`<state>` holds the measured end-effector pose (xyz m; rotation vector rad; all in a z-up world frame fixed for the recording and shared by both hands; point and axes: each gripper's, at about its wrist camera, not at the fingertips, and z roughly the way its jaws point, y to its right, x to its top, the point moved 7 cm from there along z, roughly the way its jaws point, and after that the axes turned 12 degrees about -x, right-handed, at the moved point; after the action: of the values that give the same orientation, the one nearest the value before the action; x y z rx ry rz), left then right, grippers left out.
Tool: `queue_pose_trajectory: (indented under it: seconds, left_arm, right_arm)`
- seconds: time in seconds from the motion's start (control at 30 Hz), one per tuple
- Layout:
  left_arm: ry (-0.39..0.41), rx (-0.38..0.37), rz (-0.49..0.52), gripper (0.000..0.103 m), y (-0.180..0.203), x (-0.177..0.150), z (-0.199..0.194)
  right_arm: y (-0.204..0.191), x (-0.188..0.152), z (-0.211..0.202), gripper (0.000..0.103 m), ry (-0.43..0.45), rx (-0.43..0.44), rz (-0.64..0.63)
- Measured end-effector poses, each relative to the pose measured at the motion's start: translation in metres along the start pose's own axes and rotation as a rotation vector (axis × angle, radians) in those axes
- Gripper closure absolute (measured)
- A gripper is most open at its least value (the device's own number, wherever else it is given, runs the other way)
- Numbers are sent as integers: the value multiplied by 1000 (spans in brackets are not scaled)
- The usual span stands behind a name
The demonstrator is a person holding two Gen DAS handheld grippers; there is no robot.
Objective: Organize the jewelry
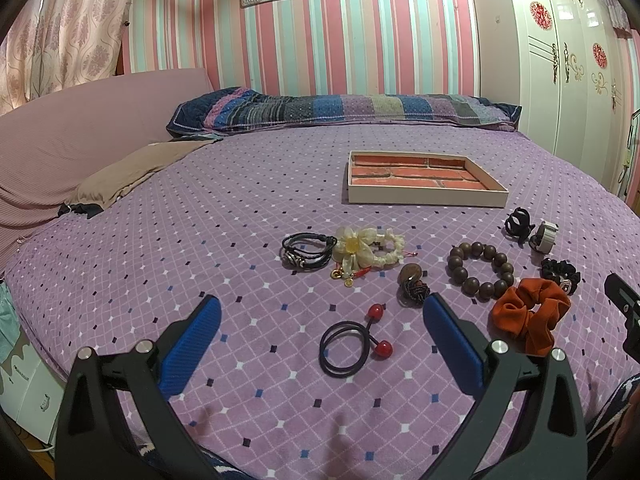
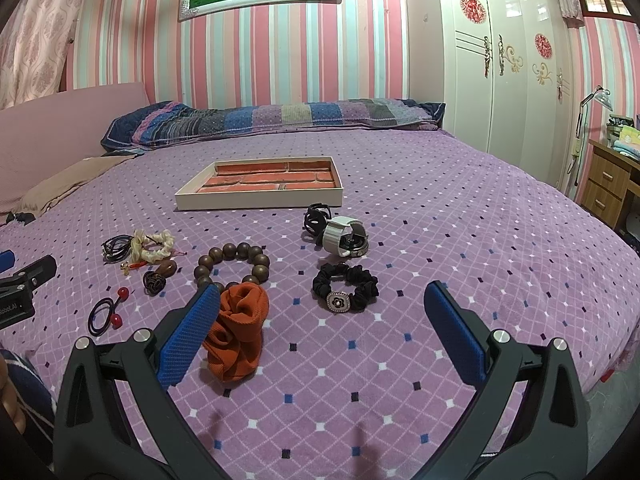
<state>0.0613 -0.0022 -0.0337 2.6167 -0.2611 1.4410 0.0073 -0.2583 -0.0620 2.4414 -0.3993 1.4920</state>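
Striped pink-and-teal wallpaper and a framed wedding photo back a bed (image 1: 248, 184) spread with a purple diamond-print cover, and on it lies everything we have to sort. We hold both tools low over the near edge. Our left gripper (image 1: 322, 312) is spread wide and holds nothing; the black hair tie with two red beads (image 1: 352, 340) lies on the cover between its blue pads. Our right gripper (image 2: 322, 304) is just as wide and also holds nothing, with the orange scrunchie (image 2: 238, 332) beside its left pad and the black scrunchie with a flower charm (image 2: 346, 290) ahead, between the fingers.

The shallow box with a brick-pattern lining (image 2: 260, 196) sits farther up the bed, and nothing is in it, so we judge the sorting has not begun. Between us and the box lie the wooden bead bracelet (image 2: 232, 266), the white-strapped watch (image 2: 344, 236), a black claw clip (image 2: 316, 218), the cream flower band (image 1: 368, 250) and a black cord bracelet (image 1: 306, 250).

To do the first pick well, we would lower over one piece only, pinch its bulk and not a stray loop, and lift straight up so that neighbours touching it are not dragged along. Soft bedding gives, so pressing down gently should help the pads bite.

As for writing, we read only part of a white logo on the left tool's body in the right view, something like "oboLAI"; nothing else is legible.
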Motion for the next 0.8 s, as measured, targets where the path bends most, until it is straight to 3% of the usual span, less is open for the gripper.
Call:
queue_pose_trajectory:
  seconds: [0.8]
  left_arm:
    - [-5, -5, -1, 4, -5, 1, -1]
  right_arm:
    - [-1, -3, 4, 4, -5, -1, -7]
